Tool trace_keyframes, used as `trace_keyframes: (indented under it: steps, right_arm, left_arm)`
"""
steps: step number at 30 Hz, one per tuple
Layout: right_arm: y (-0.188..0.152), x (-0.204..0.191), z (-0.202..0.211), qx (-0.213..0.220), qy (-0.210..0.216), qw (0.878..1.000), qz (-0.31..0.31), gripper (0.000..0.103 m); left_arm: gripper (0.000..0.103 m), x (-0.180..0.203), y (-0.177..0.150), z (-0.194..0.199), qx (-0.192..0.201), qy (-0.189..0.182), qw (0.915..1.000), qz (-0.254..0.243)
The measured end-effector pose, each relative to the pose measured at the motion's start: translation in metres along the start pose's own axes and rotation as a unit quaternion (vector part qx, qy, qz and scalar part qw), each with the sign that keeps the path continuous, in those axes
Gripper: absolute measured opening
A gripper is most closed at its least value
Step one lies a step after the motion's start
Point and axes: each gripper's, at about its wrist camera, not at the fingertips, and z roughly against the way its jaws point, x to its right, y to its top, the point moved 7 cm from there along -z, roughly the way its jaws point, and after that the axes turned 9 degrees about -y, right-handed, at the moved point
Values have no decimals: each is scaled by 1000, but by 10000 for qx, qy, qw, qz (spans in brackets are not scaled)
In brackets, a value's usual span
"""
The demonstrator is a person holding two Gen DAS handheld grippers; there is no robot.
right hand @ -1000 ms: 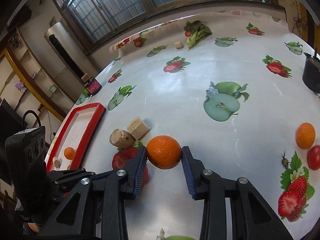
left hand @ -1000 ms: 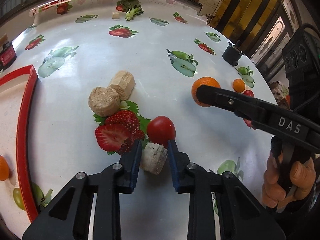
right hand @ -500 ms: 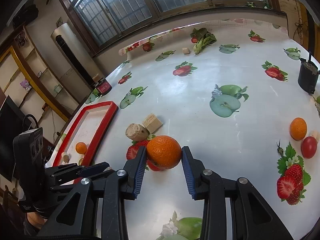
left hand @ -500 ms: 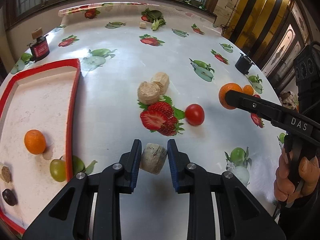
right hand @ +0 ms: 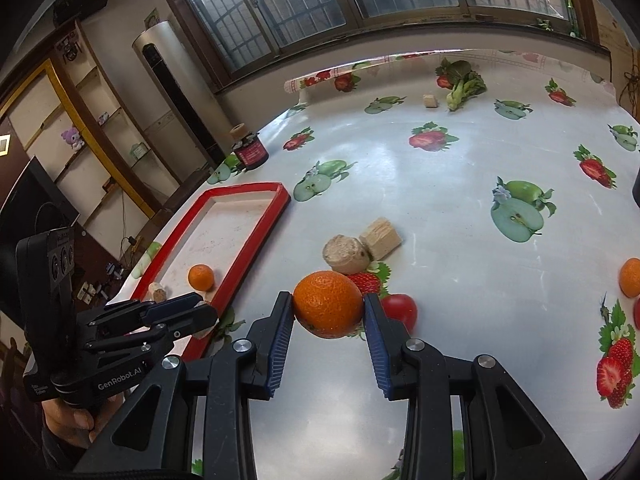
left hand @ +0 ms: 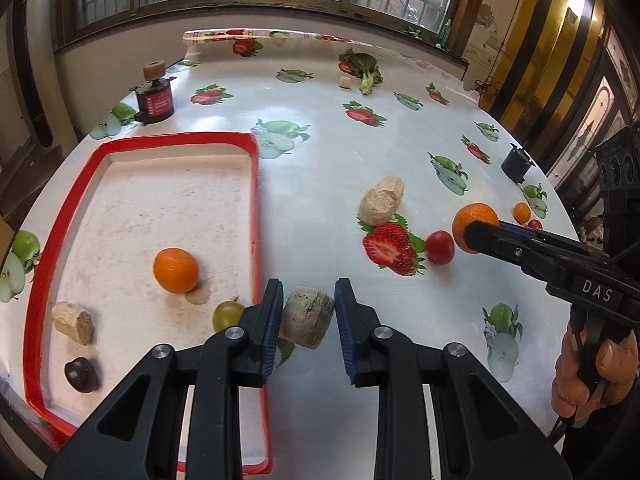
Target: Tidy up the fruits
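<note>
My left gripper (left hand: pixel 307 318) is shut on a pale beige cork-like chunk (left hand: pixel 306 316) and holds it above the table next to the right rim of the red tray (left hand: pixel 254 200). The tray holds a small orange (left hand: pixel 176 270), a green grape (left hand: pixel 227 315), a beige chunk (left hand: pixel 73 322) and a dark plum (left hand: pixel 81 374). My right gripper (right hand: pixel 328 312) is shut on a large orange (right hand: pixel 328 304), lifted over the table; it also shows in the left wrist view (left hand: pixel 475 222). A red tomato (left hand: pixel 439 247) lies on the cloth.
Two beige chunks (left hand: pixel 380 200) lie by a printed strawberry. A small orange (right hand: pixel 630 277) and a red fruit sit far right. A dark jar (left hand: pixel 155 98) stands beyond the tray, a black pot (left hand: pixel 516 163) at the right, greens (left hand: pixel 367 68) at the back.
Both grippers have risen and drawn back. The left one has carried the beige chunk leftward to the tray's rim; the tray has come fully into view. The right one still holds the orange.
</note>
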Motion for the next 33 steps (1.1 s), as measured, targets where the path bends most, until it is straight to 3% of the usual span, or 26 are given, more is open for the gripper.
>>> trace_keyframes:
  steps: [15,33]
  right_arm:
    - [-2,-64,-17,-134,372,9982,451,36]
    - [1,-113,-44,-302,619,9946,775,36]
  left_arm:
    - [24,-60,-3,26,219,488,9977,426]
    - [24,-123,-1,44,360,802,9922,879]
